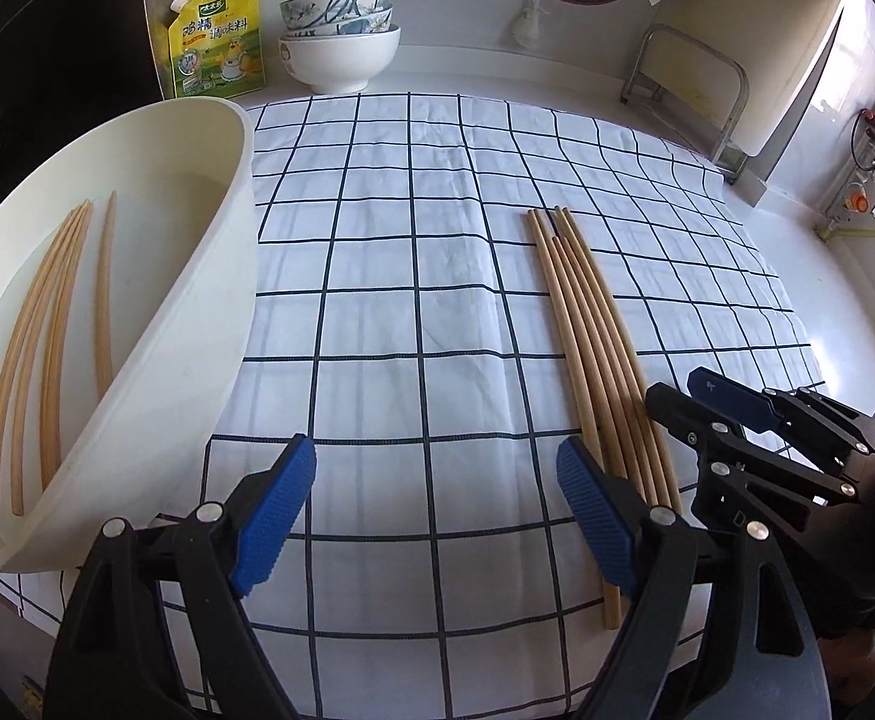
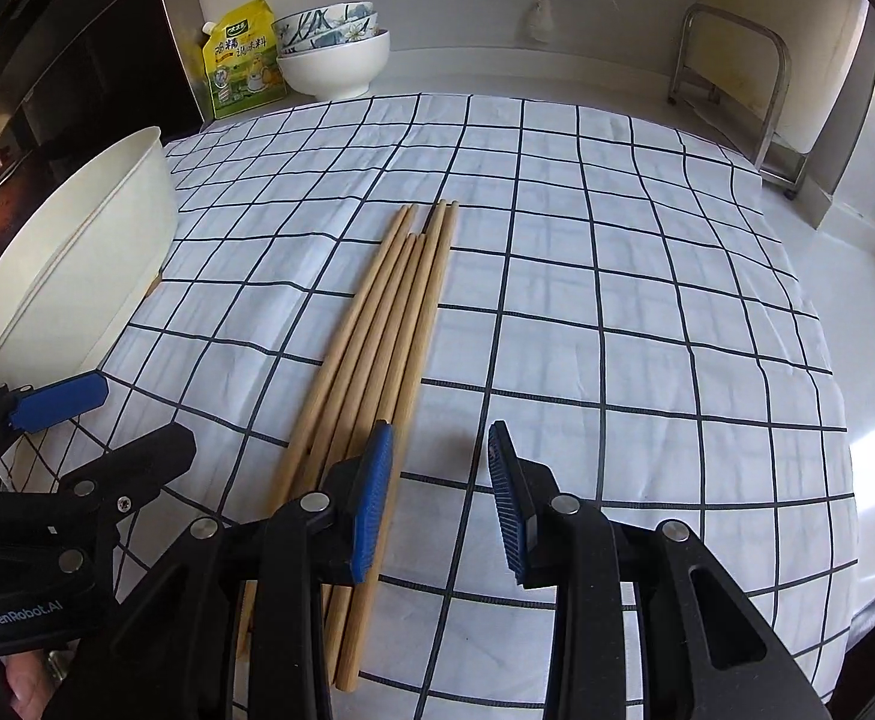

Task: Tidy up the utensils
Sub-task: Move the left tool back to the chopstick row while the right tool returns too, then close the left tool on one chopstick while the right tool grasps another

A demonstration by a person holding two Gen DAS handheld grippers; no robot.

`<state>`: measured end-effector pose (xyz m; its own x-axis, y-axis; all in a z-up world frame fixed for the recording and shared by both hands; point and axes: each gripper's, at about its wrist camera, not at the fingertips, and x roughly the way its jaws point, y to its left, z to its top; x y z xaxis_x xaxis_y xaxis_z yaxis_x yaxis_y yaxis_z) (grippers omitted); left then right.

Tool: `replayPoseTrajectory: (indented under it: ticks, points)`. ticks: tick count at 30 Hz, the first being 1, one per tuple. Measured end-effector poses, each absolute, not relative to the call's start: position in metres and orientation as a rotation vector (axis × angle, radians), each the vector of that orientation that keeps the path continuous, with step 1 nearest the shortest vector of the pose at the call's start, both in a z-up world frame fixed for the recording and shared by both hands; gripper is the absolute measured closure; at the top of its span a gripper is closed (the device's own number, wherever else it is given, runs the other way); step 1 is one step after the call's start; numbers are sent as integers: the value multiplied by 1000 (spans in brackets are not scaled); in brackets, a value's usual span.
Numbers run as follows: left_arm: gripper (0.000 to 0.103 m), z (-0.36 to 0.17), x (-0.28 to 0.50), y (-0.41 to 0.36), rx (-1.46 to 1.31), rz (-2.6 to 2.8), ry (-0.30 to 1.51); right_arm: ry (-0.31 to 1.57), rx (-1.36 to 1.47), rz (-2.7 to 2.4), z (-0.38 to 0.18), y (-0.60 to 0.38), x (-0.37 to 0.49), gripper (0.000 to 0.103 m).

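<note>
Wooden chopsticks [image 2: 371, 336] | near ends hidden | right claw [image 2: 440, 501] open

My home kitchen counter: stacked patterned ceramic bowls [image 1: 336, 30], a yellow seasoning pouch [image 1: 212, 39], a white checked cloth [image 1: 437, 300] and a metal rack [image 2: 737, 90].

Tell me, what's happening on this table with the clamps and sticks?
A person holds a two-finger gripper in each hand and is sorting chopsticks. A bundle of chopsticks lies on the checked cloth, and a few more lie in the white tub at the left. Both grippers hover low at the near end of the bundle. The left gripper is wide open and empty. The right gripper stands partly open with nothing between its pads. Nothing is being held.
</note>
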<state>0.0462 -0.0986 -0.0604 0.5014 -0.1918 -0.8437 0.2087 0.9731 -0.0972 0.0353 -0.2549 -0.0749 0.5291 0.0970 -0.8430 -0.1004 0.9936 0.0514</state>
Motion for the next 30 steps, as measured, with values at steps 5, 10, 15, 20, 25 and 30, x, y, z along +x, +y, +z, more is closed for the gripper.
replayPoseTrajectory:
  ticks: [5,10,15,20,25,30]
  points:
    - [22,-61,46,-100,25,-237,1018,1006,-12,103,-78,-256,32,71]
    - [22,-63,47,-103,33,-238,1021,994,-11,92,-80,-263,32,71]
    - [22,-65,45,-113,48,-252,1021,981,1,77,-80,-276,30,71]
    - [19,-68,45,-124,60,-270,1030,973,27,39,-80,-296,26,71]
    - [19,-73,47,-132,81,-267,1032,969,49,39,-79,-306,23,71]
    - [17,-79,46,-134,103,-251,1037,964,49,50,-79,-305,22,71]
